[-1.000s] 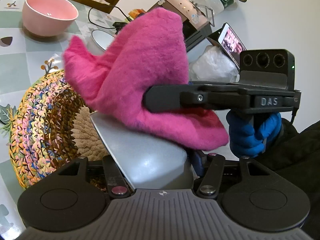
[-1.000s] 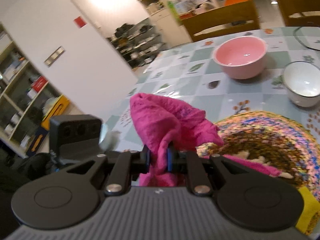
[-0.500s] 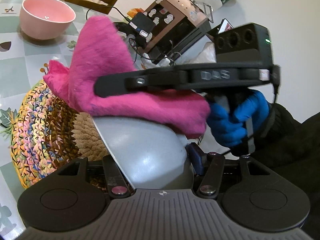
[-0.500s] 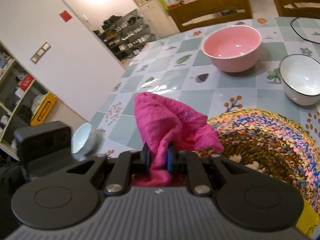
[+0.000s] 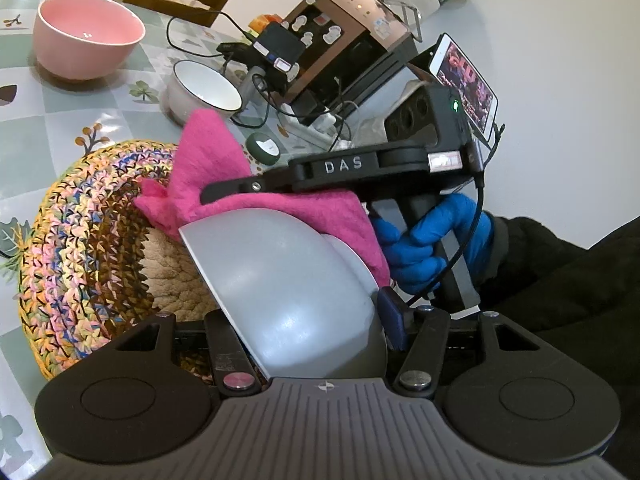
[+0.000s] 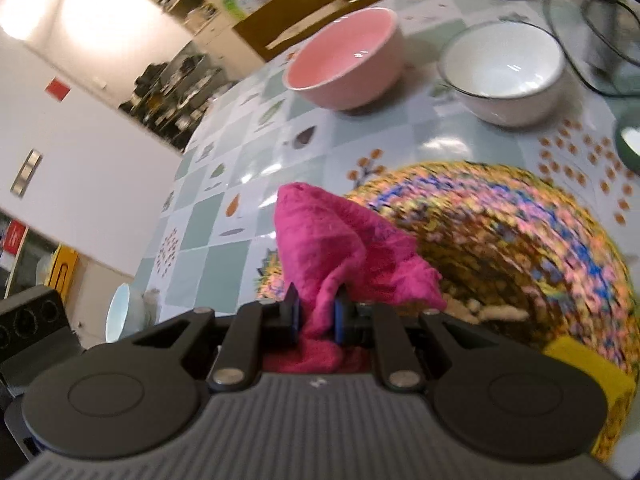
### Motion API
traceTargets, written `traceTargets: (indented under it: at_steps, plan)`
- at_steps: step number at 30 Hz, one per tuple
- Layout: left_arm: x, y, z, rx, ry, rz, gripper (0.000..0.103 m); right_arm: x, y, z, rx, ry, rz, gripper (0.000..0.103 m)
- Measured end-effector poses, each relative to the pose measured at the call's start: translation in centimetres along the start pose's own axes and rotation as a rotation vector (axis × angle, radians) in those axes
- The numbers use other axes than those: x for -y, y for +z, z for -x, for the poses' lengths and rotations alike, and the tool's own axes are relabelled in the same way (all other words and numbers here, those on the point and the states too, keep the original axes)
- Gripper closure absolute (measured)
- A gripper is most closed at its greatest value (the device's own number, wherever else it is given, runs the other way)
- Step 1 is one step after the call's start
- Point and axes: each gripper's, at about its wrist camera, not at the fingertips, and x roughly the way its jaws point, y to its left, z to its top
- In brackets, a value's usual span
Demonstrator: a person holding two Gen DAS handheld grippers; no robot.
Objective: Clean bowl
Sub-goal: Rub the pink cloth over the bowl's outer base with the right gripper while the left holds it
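A grey bowl (image 5: pixel 288 292) is being held on edge by the left gripper (image 5: pixel 316 336), whose jaws are clamped across its rim, one inside and one on the outer wall. The bowl is being kept just above a woven basket (image 5: pixel 76 240), its mouth turned toward the basket. A pink cloth (image 6: pixel 344 248) is being pinched between the closed jaws of the right gripper (image 6: pixel 314 314). In the left view the cloth (image 5: pixel 304 208) is being pressed against the top of the bowl's outer wall. On the table (image 6: pixel 240 184), a pink bowl (image 6: pixel 348 60) and a white bowl (image 6: pixel 504 76) are being left beyond the basket.
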Motion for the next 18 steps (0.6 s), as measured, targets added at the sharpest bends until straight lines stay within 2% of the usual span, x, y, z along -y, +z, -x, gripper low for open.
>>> traceTargets:
  at_steps: [10,18]
  plan:
    - [-0.3,0.1,0.1,-0.008,-0.015,0.019,0.045,2.6,-1.5,1.2,0.031,-0.031,-0.107,0.087]
    - [-1.1,0.7,-0.4,-0.047,-0.058,0.063,0.045,2.0,-1.4,1.3,0.04,-0.044,-0.082,0.087]
